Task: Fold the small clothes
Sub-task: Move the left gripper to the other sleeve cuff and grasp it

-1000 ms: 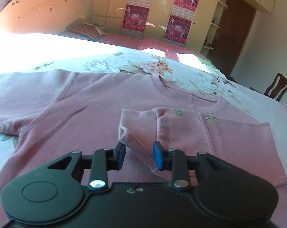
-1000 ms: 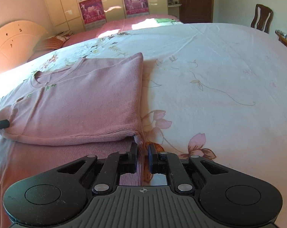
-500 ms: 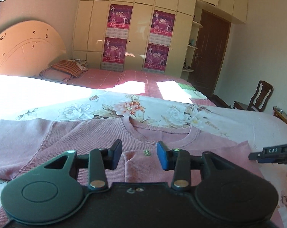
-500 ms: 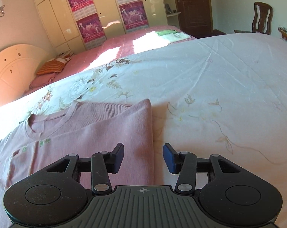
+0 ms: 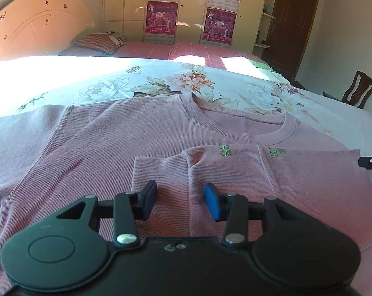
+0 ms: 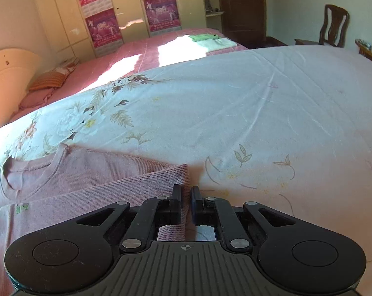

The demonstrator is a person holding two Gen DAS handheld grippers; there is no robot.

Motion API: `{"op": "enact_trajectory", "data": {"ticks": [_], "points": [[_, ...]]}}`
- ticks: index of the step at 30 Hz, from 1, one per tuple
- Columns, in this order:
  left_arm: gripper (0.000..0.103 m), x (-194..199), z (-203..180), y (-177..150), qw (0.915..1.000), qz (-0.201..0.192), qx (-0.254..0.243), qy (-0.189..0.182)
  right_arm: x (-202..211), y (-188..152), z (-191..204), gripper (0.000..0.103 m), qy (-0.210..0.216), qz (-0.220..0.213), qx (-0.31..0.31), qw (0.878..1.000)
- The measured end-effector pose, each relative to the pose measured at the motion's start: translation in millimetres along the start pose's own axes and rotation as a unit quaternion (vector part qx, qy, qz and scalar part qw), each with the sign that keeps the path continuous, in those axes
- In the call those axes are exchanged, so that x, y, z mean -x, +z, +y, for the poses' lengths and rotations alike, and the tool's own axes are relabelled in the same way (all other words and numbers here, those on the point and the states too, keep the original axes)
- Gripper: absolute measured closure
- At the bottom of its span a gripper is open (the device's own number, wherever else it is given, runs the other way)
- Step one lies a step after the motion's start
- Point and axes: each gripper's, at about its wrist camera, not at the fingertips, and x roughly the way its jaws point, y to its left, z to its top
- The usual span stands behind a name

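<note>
left tongs [image 5: 180,201] apart above pink top [image 5: 112,143] | right tongs [image 6: 186,203] clamped on its folded edge

Floral bedspread [image 6: 247,113] covers the bed. Striped pillow [image 5: 97,42] by headboard [image 5: 35,32]. Wooden chair [image 6: 333,26] near dark door [image 6: 242,5].

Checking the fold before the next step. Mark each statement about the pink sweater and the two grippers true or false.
1. The left gripper is open above the pink sweater. True.
2. The right gripper is wide open. False: its fingers are nearly closed on the sweater's folded edge.
3. One sleeve is folded across the chest. True.
4. The sweater lies on a bare wooden table. False: it lies on a floral bedspread.
5. Green embroidery sits below the neckline. True.
</note>
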Motion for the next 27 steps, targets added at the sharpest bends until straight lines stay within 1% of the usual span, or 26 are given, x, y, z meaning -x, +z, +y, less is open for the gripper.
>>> {"op": "enact_trajectory", "data": {"ticks": [2, 4, 6, 8, 9, 10, 13, 15, 18, 22, 24, 25, 27], "points": [[0.055, 12, 3, 1, 1.0, -0.005, 0.007, -0.002, 16, -3, 4, 0.095, 0.004, -0.013, 0.0, 1.0], [0.042, 26, 7, 0, 0.9999, -0.013, 0.004, 0.007, 37, -13, 15, 0.095, 0.021, -0.021, 0.014, 0.999], [0.04, 40, 17, -2, 0.9997, -0.014, 0.011, 0.016, 52, -23, 30, 0.093, 0.043, -0.023, 0.024, 0.999], [0.04, 50, 30, -4, 0.9994, -0.007, 0.022, 0.027, 62, -35, 47, 0.079, 0.066, -0.021, 0.032, 0.997], [0.04, 57, 40, -6, 0.9989, -0.003, 0.03, 0.036, 67, -42, 55, 0.061, 0.077, -0.021, 0.034, 0.996], [0.04, 62, 49, -7, 0.9983, -0.001, 0.038, 0.044, 71, -48, 63, 0.054, 0.087, -0.021, 0.037, 0.995], [0.04, 81, 80, -10, 0.9955, -0.003, 0.066, 0.068, 80, -64, 96, 0.054, 0.118, -0.017, 0.055, 0.991], [0.037, 95, 108, -10, 0.992, -0.007, 0.095, 0.083, 84, -74, 119, 0.054, 0.139, -0.014, 0.062, 0.988], [0.036, 108, 148, -12, 0.9859, -0.009, 0.137, 0.096, 87, -85, 152, 0.054, 0.164, -0.005, 0.07, 0.984], [0.038, 113, 210, -14, 0.9777, -0.007, 0.182, 0.105, 87, -99, 200, 0.054, 0.178, 0.002, 0.087, 0.98], [0.04, 115, 245, -16, 0.9708, -0.01, 0.213, 0.111, 86, -104, 220, 0.054, 0.179, 0.005, 0.087, 0.98], [0.043, 116, 260, -17, 0.9679, -0.012, 0.224, 0.113, 85, -108, 231, 0.054, 0.18, 0.007, 0.088, 0.98], [0.043, 116, 290, -17, 0.9614, -0.016, 0.247, 0.12, 84, -112, 251, 0.054, 0.18, 0.008, 0.092, 0.979]]}}
